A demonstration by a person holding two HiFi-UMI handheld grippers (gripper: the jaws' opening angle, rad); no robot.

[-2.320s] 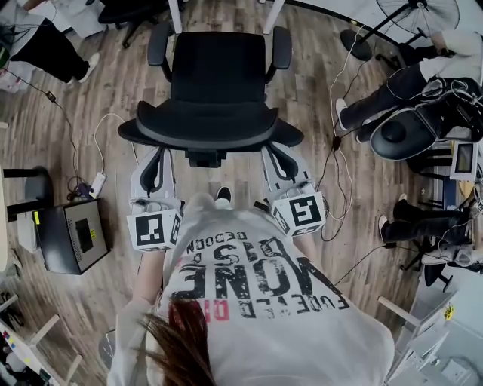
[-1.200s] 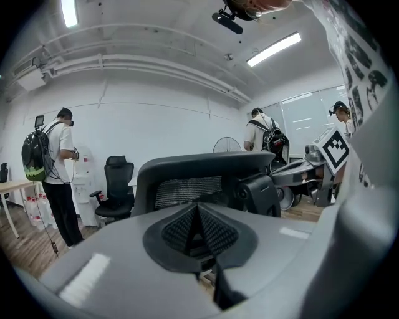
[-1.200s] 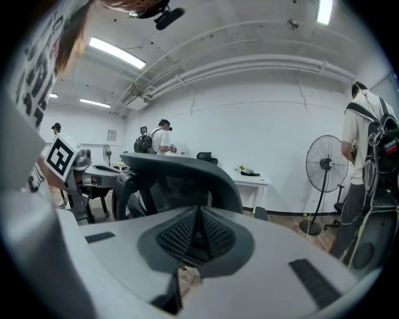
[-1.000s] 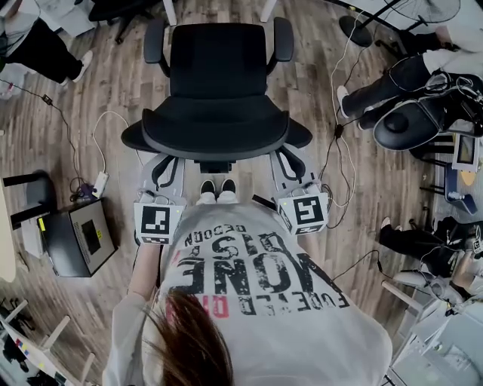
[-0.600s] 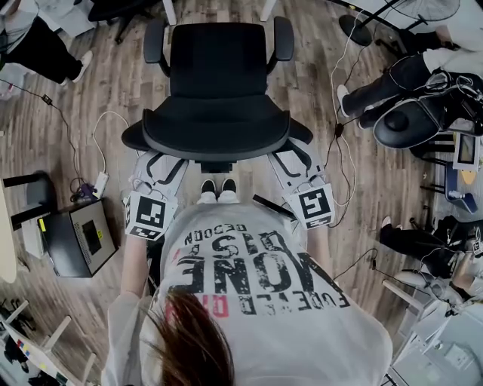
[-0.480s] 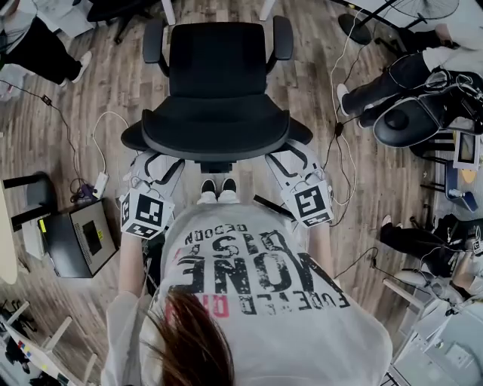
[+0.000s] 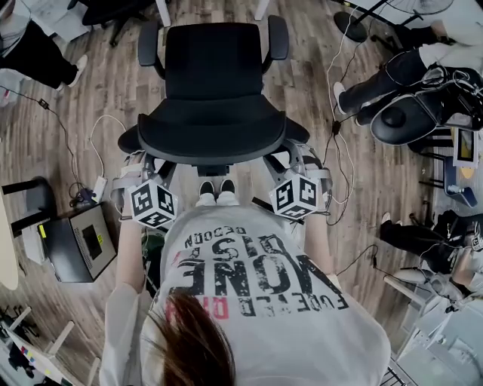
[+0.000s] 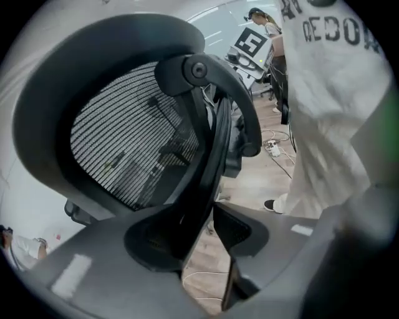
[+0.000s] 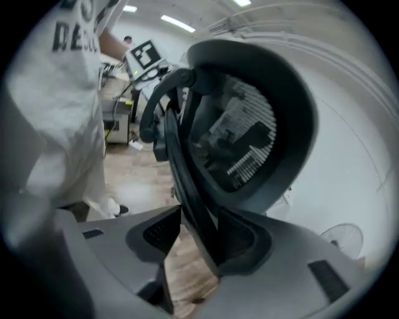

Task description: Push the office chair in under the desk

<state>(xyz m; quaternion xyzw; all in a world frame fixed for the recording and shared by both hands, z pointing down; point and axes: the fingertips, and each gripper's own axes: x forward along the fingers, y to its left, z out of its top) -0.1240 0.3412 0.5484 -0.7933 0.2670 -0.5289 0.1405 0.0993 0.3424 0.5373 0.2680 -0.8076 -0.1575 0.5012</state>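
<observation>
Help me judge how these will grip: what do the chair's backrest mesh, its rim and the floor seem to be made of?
Backrest mesh: looks like black woven synthetic, matte; light shows through its fine grid.
Rim: probably moulded plastic, dark, smooth, faint sheen.
Floor: wood-grain planks with visible seams; wood or laminate, cannot tell.

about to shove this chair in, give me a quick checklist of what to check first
1. Left claw astride the chair back edge: ok. Its jaws have just been opening, and the edge stands between them.
2. Right claw astride the other edge: ok. Its jaws have likewise just been opening, with the edge between them.
3. Claws closed on the chair back: not ok, both are open.
4. Desk ahead: cannot tell. Only white legs show at the head view's top edge.
5. Wheels free of the power strip: cannot tell, as the wheels are hidden.
</observation>
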